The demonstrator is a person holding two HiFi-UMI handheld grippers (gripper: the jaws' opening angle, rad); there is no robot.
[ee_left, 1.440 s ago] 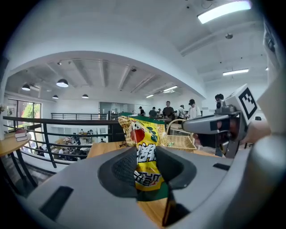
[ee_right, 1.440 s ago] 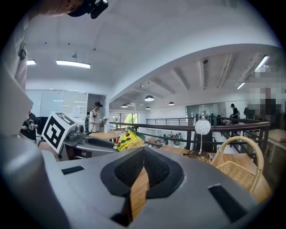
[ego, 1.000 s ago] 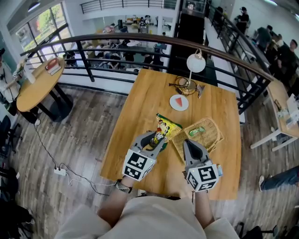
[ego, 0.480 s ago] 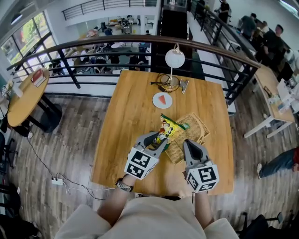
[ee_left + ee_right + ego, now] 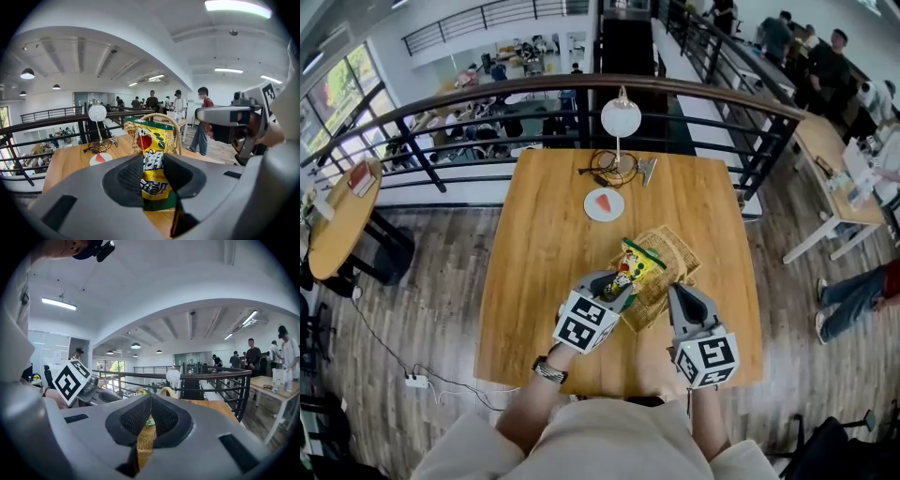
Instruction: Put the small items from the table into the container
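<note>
My left gripper (image 5: 616, 283) is shut on the lower end of a yellow and green snack bag (image 5: 635, 263). The bag hangs over the near left rim of the wicker basket (image 5: 667, 253). In the left gripper view the bag (image 5: 152, 154) stands upright between the pads (image 5: 130, 177), with the basket's handle (image 5: 177, 127) right behind it. My right gripper (image 5: 678, 293) is shut with nothing in it, its tip at the basket's near right edge. The right gripper view shows the closed jaws and the wicker (image 5: 146, 441) just beyond, with a green scrap inside.
A white disc with a red wedge (image 5: 604, 204) lies beyond the basket. A desk lamp (image 5: 621, 119) and coiled cable (image 5: 602, 170) stand at the table's far edge, against a railing (image 5: 694, 89). Bare wood (image 5: 534, 253) lies to the left.
The left gripper has carried the bag to the right and a little down, so it now overlaps the basket. The right gripper has stayed shut by the basket's near edge.
</note>
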